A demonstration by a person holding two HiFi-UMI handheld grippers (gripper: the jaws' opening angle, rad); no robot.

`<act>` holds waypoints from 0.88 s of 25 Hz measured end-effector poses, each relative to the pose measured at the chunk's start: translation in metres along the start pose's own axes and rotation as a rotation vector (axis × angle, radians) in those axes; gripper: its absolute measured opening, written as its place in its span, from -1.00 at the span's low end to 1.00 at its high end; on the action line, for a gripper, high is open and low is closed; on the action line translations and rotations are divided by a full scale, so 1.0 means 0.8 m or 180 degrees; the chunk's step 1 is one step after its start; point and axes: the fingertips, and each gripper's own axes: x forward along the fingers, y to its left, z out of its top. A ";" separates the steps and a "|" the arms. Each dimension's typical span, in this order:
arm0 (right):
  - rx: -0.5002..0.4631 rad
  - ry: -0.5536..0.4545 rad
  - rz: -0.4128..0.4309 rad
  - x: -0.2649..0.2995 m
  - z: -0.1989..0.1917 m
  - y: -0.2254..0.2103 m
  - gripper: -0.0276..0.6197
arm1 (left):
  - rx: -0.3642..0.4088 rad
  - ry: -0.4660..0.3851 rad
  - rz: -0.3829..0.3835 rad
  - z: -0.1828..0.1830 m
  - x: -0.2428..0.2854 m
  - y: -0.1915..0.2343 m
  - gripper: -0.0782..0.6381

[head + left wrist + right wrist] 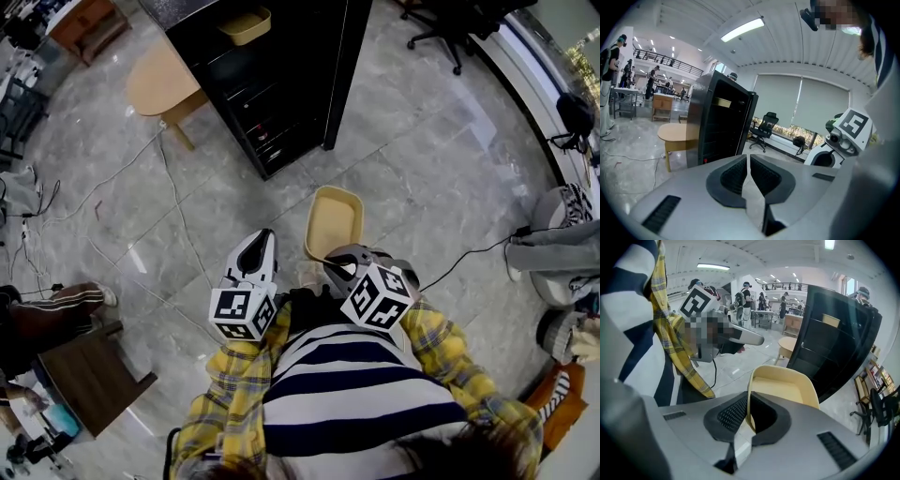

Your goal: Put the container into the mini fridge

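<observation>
Grey tiled floor, black mini fridge [267,75] ahead. Beige container [335,221] held short of fridge, near rim pinched in right gripper [748,404] jaws. Judged light, stiff, smooth plastic; rim hold likely tilt-prone. Left gripper [748,161] jaws nearly together, empty.

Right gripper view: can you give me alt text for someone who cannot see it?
The right gripper pinches the near wall of a pale yellow container, held above a grey floor. A black mini fridge stands ahead to the right.
</observation>
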 end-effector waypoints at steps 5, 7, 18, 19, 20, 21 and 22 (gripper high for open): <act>0.0065 0.0049 -0.0010 0.021 0.017 -0.031 -0.80 | 0.0007 0.0066 -0.0071 0.005 0.032 0.029 -0.69; 0.0087 0.0063 -0.0033 0.029 0.019 -0.044 -0.80 | 0.0054 0.0071 -0.0090 0.007 0.043 0.038 -0.69; 0.0002 0.0143 0.0086 0.057 0.017 -0.118 -0.80 | -0.0005 0.0273 -0.0002 -0.011 0.095 0.065 -0.69; -0.0034 0.0138 0.0118 0.059 0.017 -0.126 -0.80 | -0.0023 0.0274 0.0023 -0.011 0.100 0.063 -0.69; -0.0077 0.0135 0.0143 0.061 0.017 -0.136 -0.80 | -0.0026 0.0270 0.0047 -0.010 0.106 0.062 -0.69; -0.0122 0.0134 0.0164 0.064 0.018 -0.146 -0.80 | -0.0016 0.0266 0.0071 -0.009 0.114 0.063 -0.69; -0.0165 0.0132 0.0191 0.068 0.019 -0.156 -0.80 | -0.0003 0.0263 0.0102 -0.007 0.121 0.064 -0.69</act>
